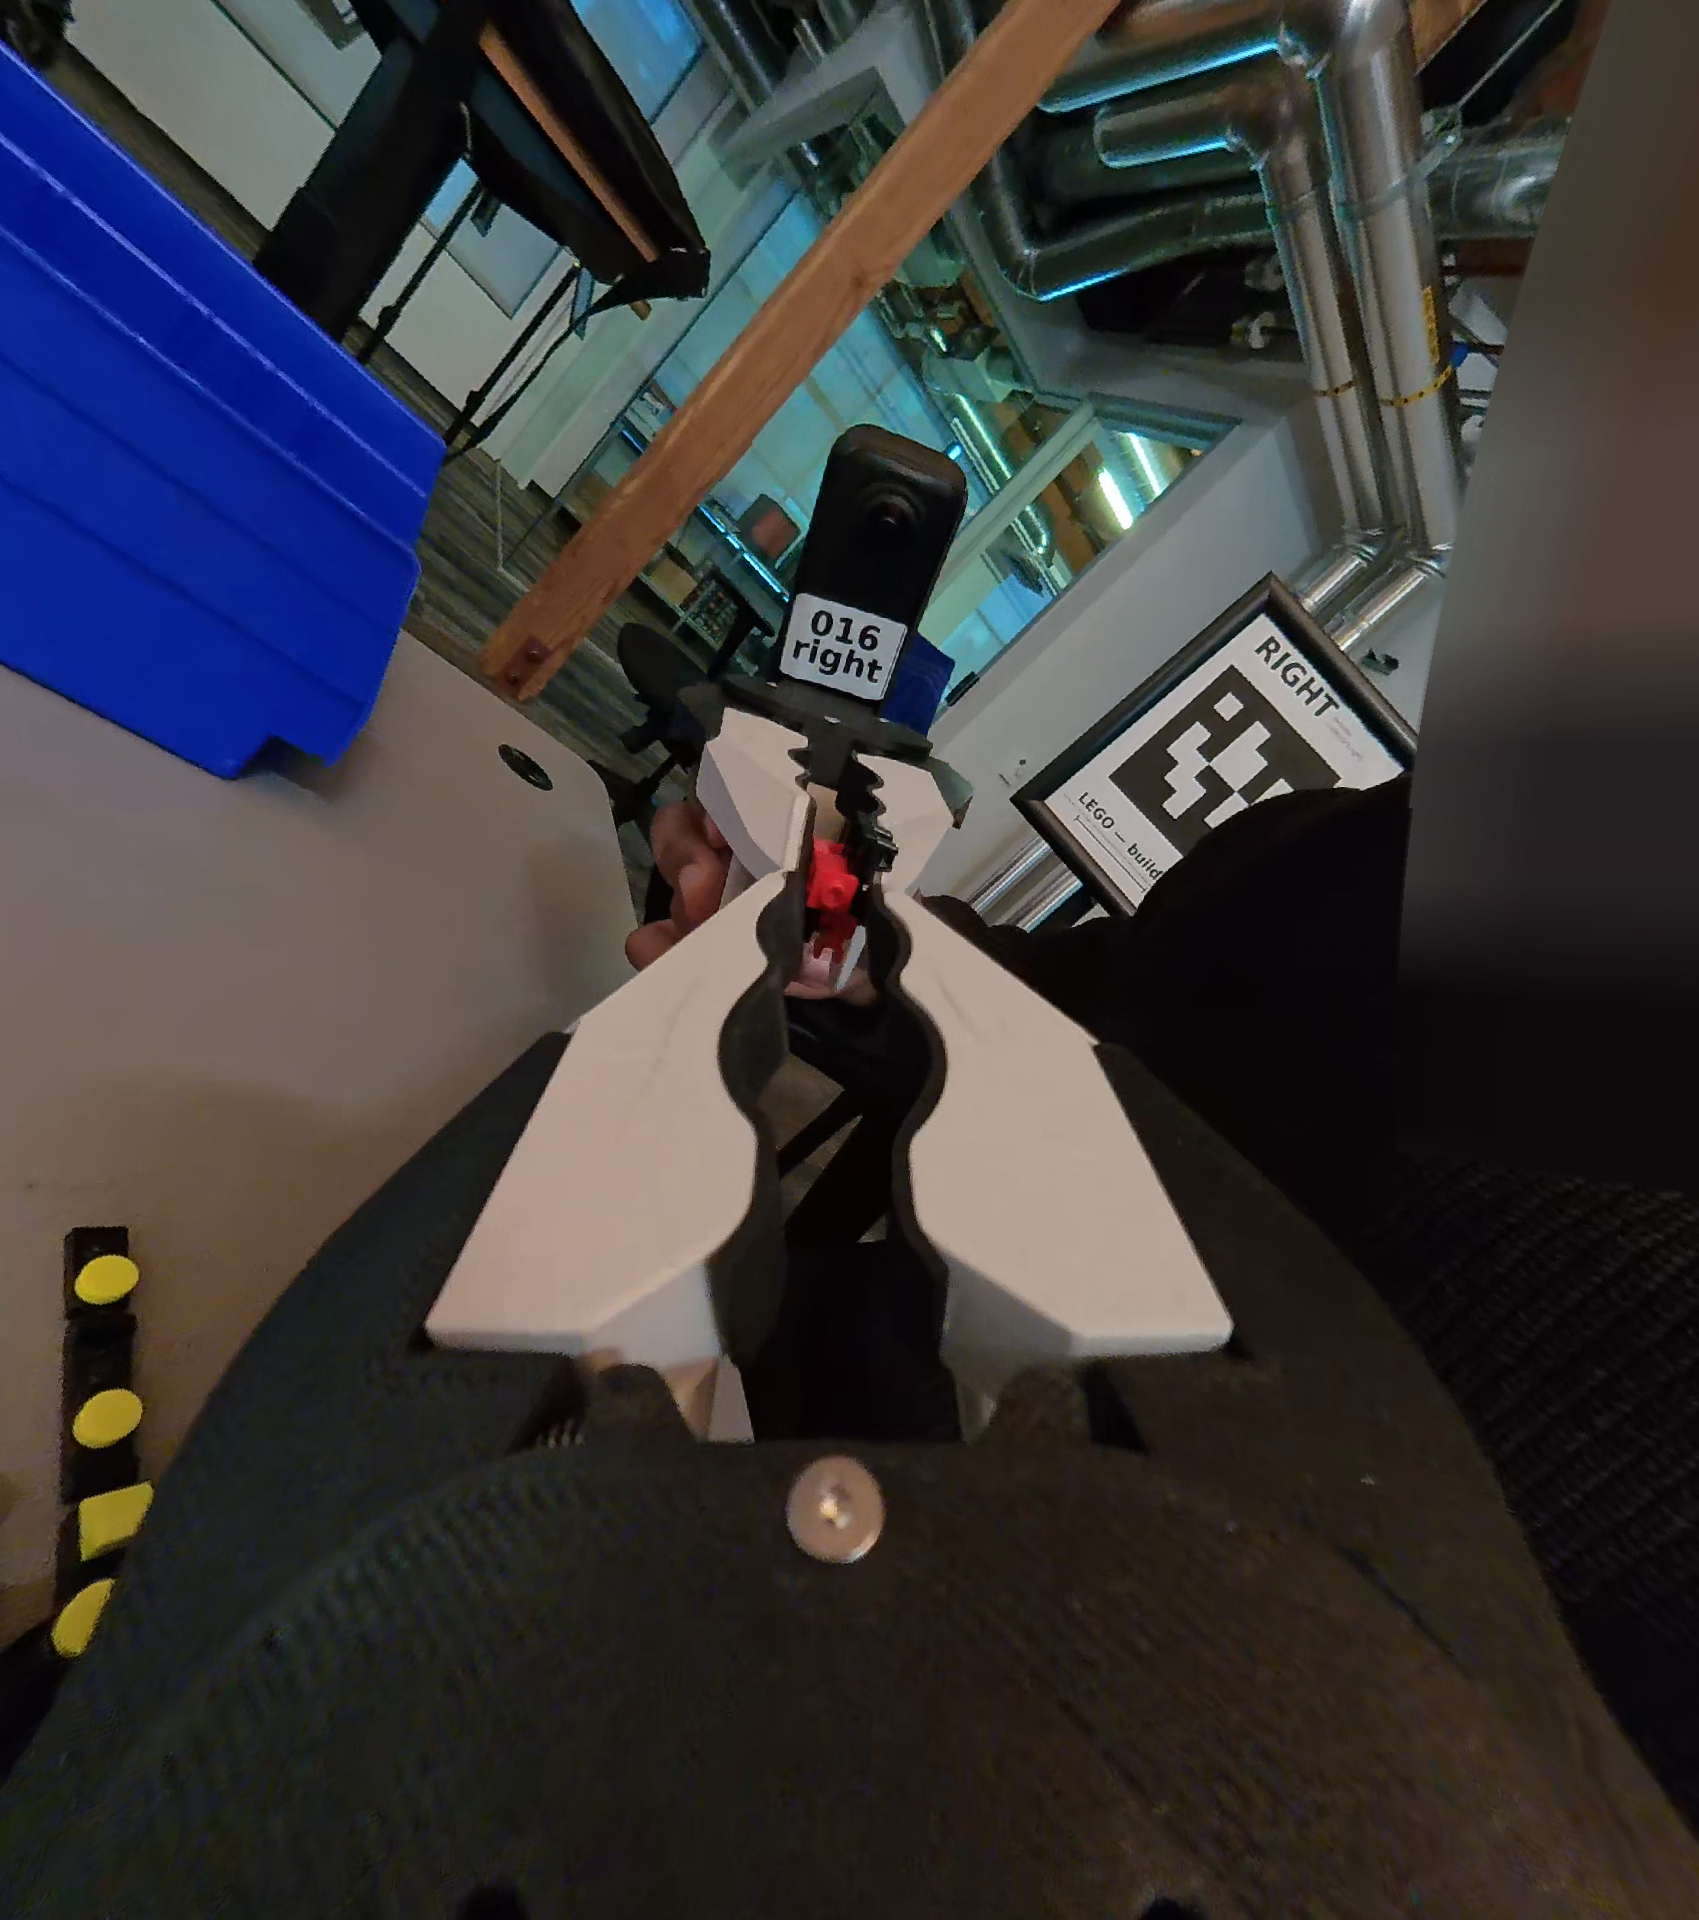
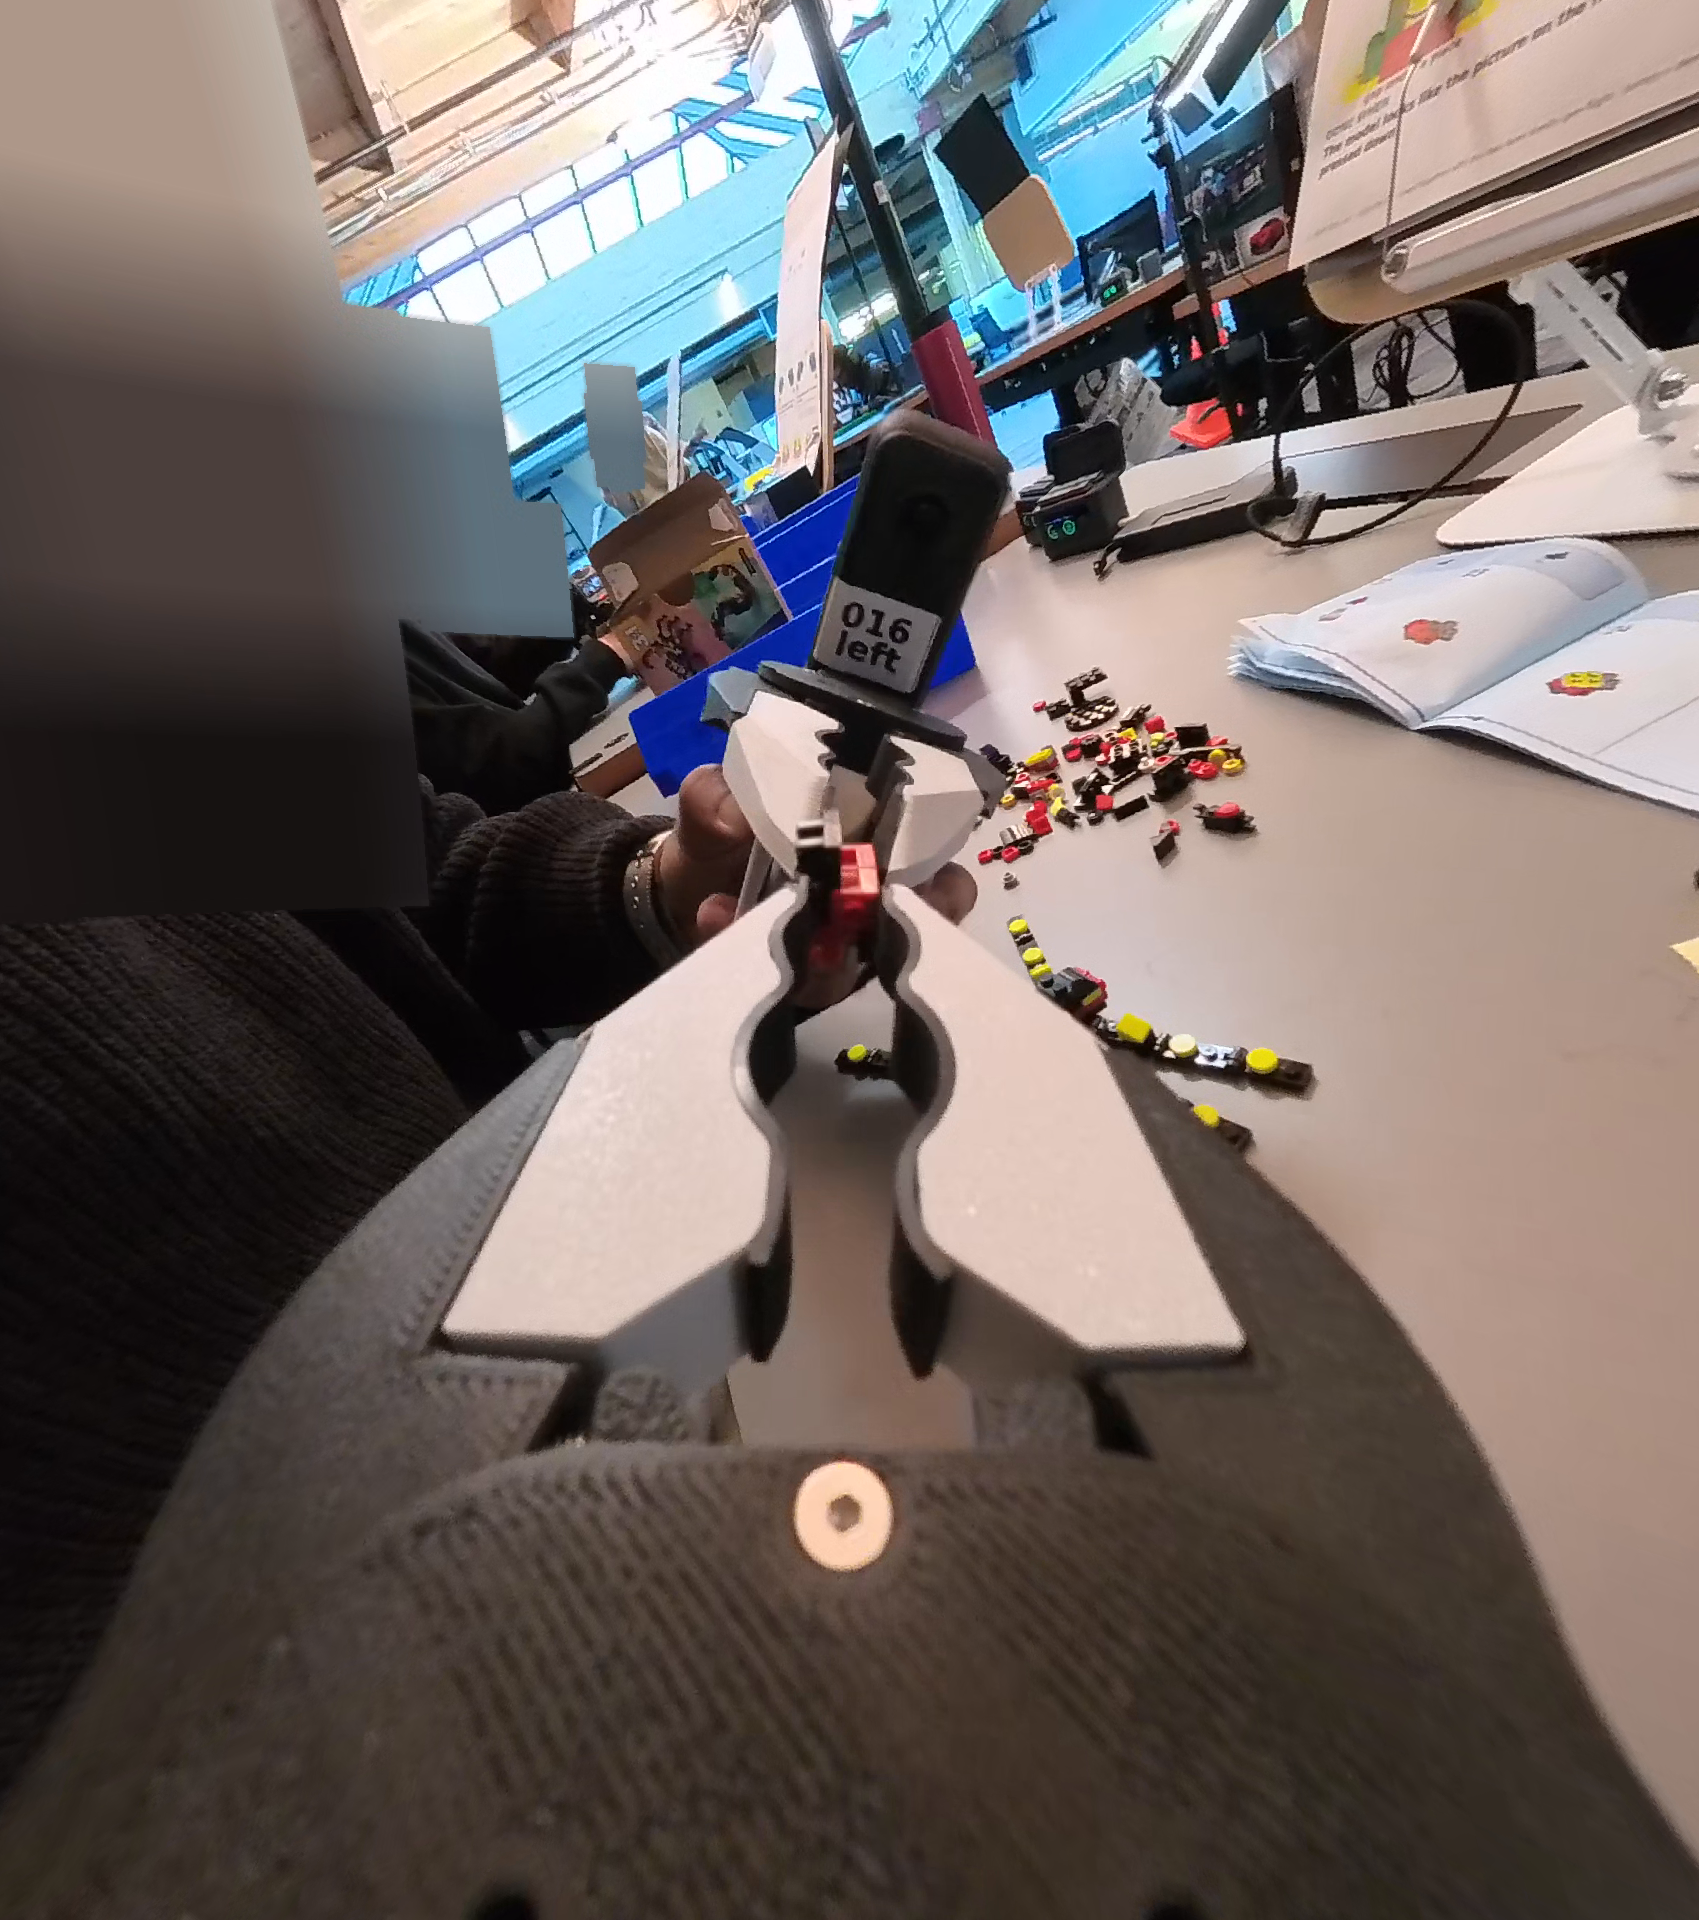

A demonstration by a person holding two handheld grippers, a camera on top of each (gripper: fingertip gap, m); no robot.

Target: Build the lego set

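Observation:
Both grippers meet tip to tip in the air above the grey table [image 2: 1447, 1039]. My left gripper [image 1: 829, 920] is shut on a small red lego piece [image 1: 831, 888]. In that view the right gripper [image 1: 840, 821] faces it and closes on the same red part. In the right wrist view, my right gripper [image 2: 837, 920] is shut on the red piece [image 2: 850, 883], which joins a small black piece [image 2: 814, 840]. The left gripper [image 2: 840, 805] holds that end. I cannot tell how the pieces join.
Blue bins [image 1: 97, 416] stand at the left, and black strips with yellow pieces [image 1: 102, 1403] lie below them. A pile of loose red, black and yellow pieces [image 2: 1115, 758], an open instruction booklet [image 2: 1551, 665], another black strip [image 2: 1188, 1049] and a monitor stand [image 2: 1655, 468] are on the table. The grippers are tip to tip, or close to it.

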